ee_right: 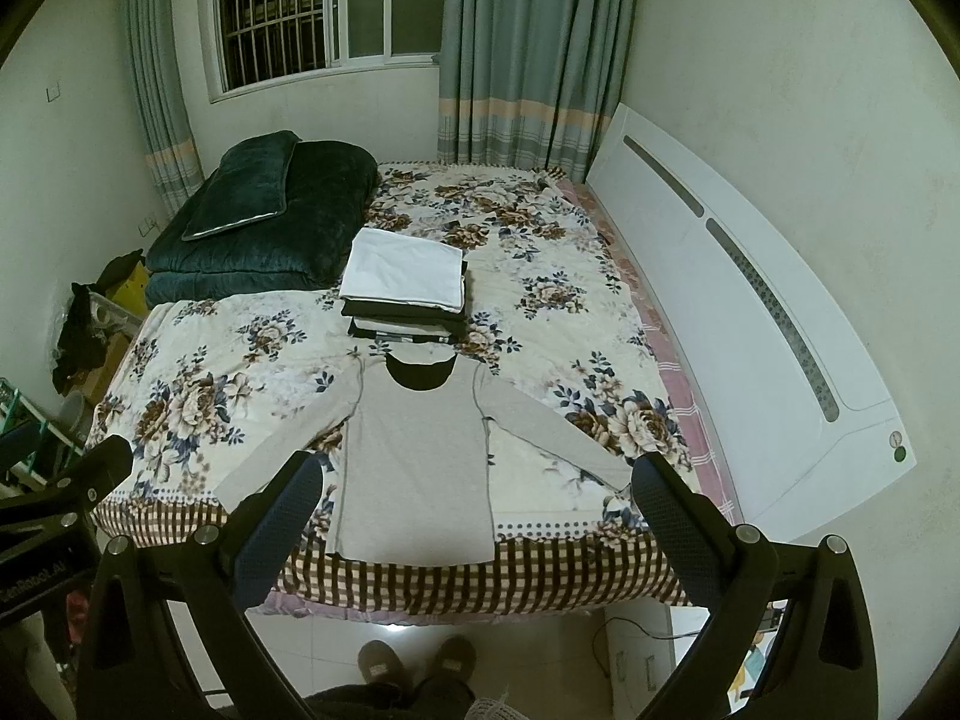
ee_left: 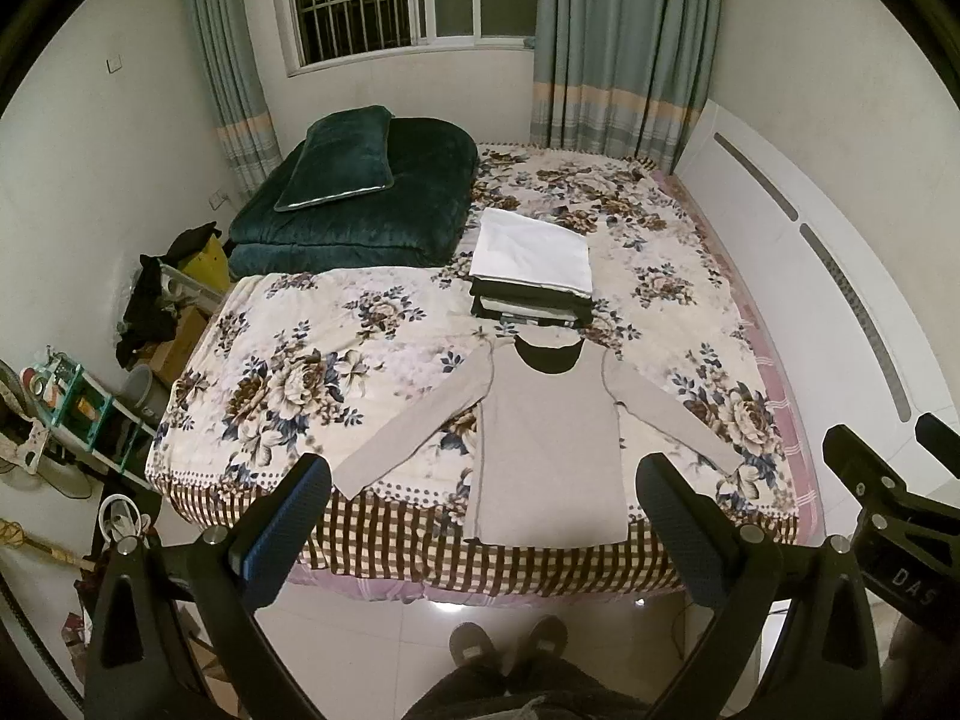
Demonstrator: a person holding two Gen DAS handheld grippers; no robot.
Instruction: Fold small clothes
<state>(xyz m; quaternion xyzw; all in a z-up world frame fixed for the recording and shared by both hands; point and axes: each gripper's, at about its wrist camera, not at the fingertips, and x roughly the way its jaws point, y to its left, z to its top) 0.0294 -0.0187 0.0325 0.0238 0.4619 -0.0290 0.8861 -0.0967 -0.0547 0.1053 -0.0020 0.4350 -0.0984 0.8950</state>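
Observation:
A small grey long-sleeved shirt [ee_left: 549,438] with a black collar lies flat on the floral bedspread, sleeves spread out, hem at the bed's front edge; it also shows in the right wrist view [ee_right: 414,462]. Behind its collar stands a stack of folded clothes [ee_left: 531,273] with a white piece on top, also in the right wrist view [ee_right: 405,282]. My left gripper [ee_left: 486,492] is open and empty, held above the floor in front of the bed. My right gripper [ee_right: 474,492] is open and empty beside it, and part of it shows at the right edge of the left wrist view [ee_left: 882,480].
A dark green folded quilt with a pillow [ee_left: 354,198] lies at the bed's back left. A white headboard [ee_right: 750,324] runs along the right. Boxes, a shelf and clutter [ee_left: 90,396] stand on the floor at the left. The person's feet [ee_left: 510,648] are on the tiled floor.

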